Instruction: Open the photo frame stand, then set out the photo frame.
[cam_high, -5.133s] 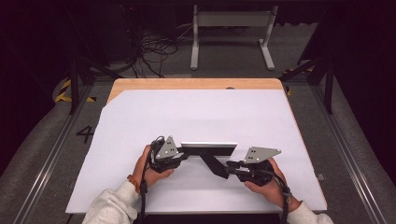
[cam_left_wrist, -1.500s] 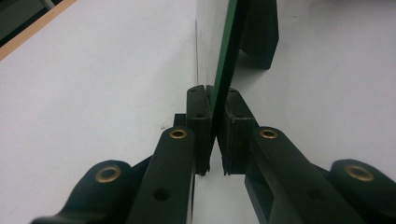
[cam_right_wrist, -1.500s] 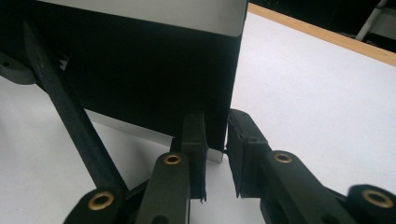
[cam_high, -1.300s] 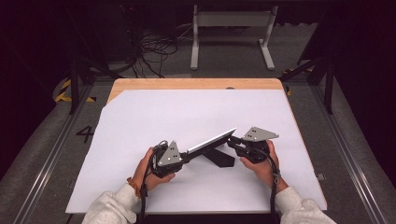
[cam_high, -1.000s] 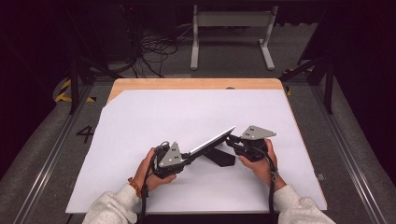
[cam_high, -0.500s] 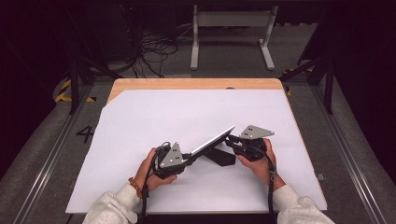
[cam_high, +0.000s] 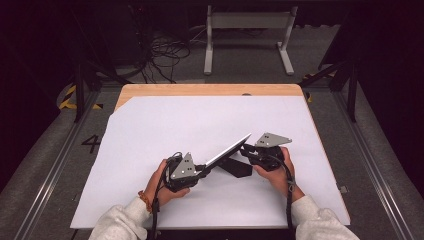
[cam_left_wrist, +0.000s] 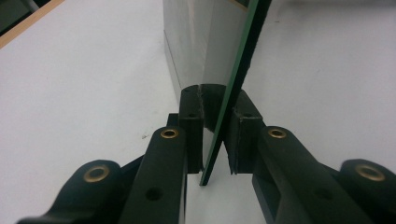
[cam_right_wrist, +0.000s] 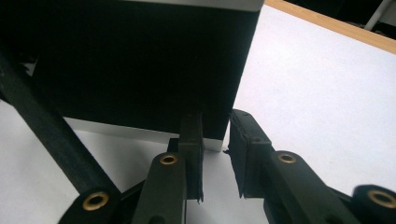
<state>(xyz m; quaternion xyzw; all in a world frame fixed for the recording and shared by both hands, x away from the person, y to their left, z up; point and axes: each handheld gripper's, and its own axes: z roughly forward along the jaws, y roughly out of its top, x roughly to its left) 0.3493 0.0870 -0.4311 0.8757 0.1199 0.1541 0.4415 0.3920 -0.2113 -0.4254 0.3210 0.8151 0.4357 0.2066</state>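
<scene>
Since five seconds earlier the panel (cam_high: 227, 152) had swung from level across the table (cam_high: 165, 125) to slanting, its right end raised toward the right gripper (cam_high: 248, 150); over the last second it hardly moved. It hung just above the white sheet, between both hands. The left gripper (cam_high: 202, 169) pinched its thin green edge (cam_left_wrist: 233, 88), jaws close on it. The right jaws stood slightly spread at the panel's corner (cam_right_wrist: 215, 140); I couldn't tell if they touched. Cables (cam_high: 167, 50) lay on the dark floor beyond
</scene>
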